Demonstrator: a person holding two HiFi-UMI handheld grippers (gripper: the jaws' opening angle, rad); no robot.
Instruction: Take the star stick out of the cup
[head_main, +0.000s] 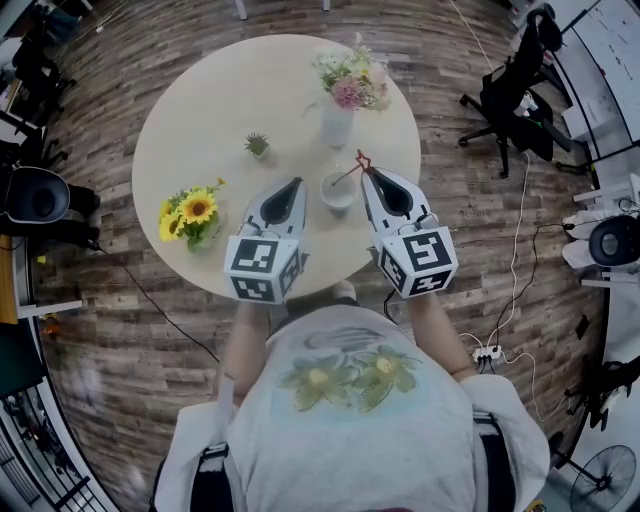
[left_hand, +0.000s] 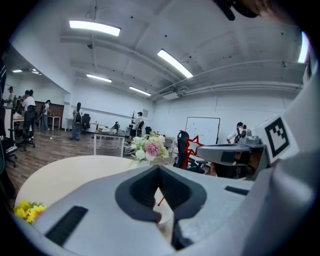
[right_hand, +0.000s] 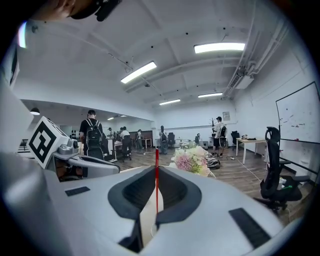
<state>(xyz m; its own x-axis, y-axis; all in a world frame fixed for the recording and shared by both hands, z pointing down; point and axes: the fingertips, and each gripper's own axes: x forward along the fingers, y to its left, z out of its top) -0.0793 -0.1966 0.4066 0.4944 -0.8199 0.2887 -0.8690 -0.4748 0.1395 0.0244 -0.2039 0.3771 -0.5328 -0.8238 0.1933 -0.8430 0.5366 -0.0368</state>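
Note:
A white cup (head_main: 338, 193) stands on the round table (head_main: 220, 100) near its front edge. The red star stick (head_main: 352, 170) leans out of the cup to the right, star uppermost. My right gripper (head_main: 367, 172) is shut on the stick just below the star. In the right gripper view the thin red stick (right_hand: 156, 170) runs straight up between the closed jaws. My left gripper (head_main: 297, 183) hovers just left of the cup, shut and holding nothing. In the left gripper view the star (left_hand: 193, 146) shows beside the right gripper's tip.
A white vase of pink and white flowers (head_main: 345, 95) stands just behind the cup. A small potted plant (head_main: 257, 145) sits left of it, and a bunch of sunflowers (head_main: 192, 213) lies at the table's left front. An office chair (head_main: 515, 85) stands far right.

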